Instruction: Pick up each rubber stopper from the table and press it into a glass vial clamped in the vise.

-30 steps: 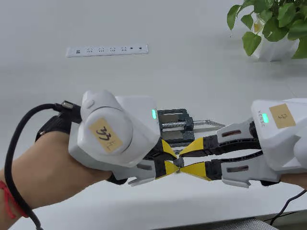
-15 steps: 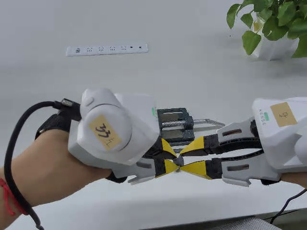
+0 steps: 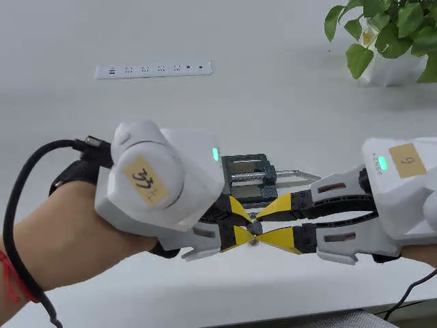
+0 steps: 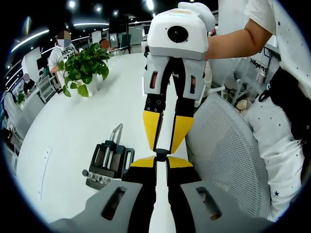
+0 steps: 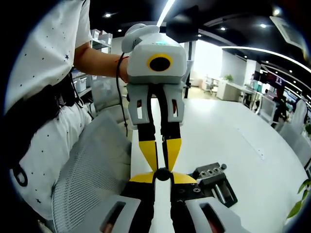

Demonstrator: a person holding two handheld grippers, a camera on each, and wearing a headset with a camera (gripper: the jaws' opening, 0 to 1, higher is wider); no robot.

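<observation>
Head view puts the small dark rubber stopper (image 3: 254, 229) off the white table (image 3: 287, 89), pinched between the narrow jaws of the right gripper (image 3: 260, 229), so pickup looks done and pressing remains. The left gripper (image 3: 248, 228), jaws also drawn together, meets it tip to tip. The black metal vise (image 3: 247, 179) sits just behind; its vials are too small to judge.

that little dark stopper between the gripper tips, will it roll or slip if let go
The stopper looks small and rounded, so it would probably roll on the smooth table. The left gripper and right gripper pinch it by tips alone, so it may squirt out.
</observation>
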